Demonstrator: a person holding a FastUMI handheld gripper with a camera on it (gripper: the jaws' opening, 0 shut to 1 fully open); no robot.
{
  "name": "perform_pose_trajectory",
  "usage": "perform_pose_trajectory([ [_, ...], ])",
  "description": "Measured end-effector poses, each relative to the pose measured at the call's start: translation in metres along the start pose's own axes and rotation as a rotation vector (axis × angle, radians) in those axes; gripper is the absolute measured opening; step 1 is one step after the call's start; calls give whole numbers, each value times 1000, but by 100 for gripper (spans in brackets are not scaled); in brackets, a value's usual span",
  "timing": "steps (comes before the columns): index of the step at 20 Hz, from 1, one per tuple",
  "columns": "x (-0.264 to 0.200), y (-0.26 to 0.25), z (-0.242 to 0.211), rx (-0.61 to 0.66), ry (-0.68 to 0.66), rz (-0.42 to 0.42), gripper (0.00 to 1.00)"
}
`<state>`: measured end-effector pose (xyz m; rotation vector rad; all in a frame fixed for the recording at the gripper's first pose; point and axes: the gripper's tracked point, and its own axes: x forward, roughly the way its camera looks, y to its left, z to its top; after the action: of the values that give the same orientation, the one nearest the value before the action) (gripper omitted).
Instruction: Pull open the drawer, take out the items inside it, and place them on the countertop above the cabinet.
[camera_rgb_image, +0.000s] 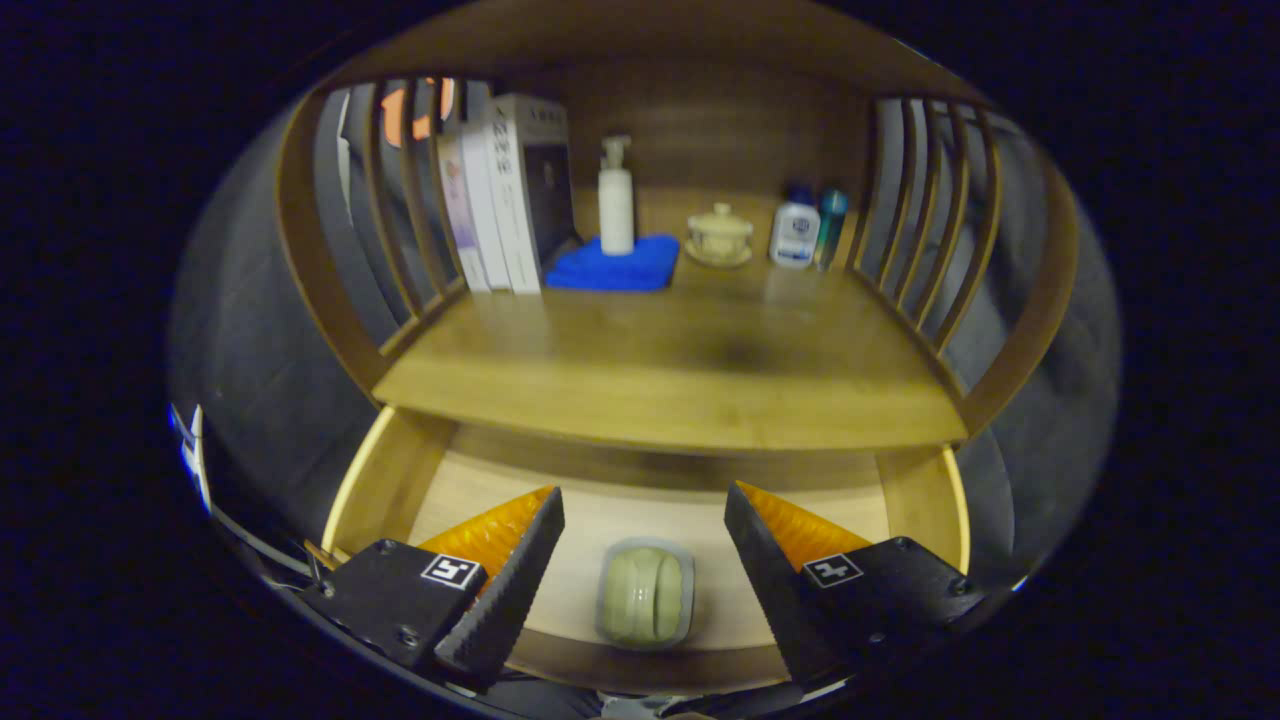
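Note:
The wooden drawer is pulled out below the cabinet's countertop. On its floor, close to the front, lies a pale green rounded item, like a small lidded cup on its side. My gripper hovers above the drawer, open, with the item seen between and below its two fingers. Nothing is held. The back of the drawer is hidden under the countertop.
At the back of the countertop stand several books, a white pump bottle on a blue cloth, a lidded tea cup, a white bottle and a teal can. Curved wooden slats fence both sides.

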<state>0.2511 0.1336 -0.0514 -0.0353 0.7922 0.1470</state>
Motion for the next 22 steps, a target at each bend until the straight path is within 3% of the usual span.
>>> perform_pose_trajectory([
  [3, 15, -3, -29, 25, 168, 9, 94],
  [8, 29, 2, -64, 30, 335, -9, 81],
  [11, 31, -9, -71, 37, 393, -54, 65],
  [12, 30, -11, -73, 49, 400, -61, 61],
  [15, 35, -19, -76, 89, 420, -74, 34],
  [17, 34, -22, -77, 96, 424, -53, 25],
  [22, 24, -27, -68, 96, 398, -42, 21],
])
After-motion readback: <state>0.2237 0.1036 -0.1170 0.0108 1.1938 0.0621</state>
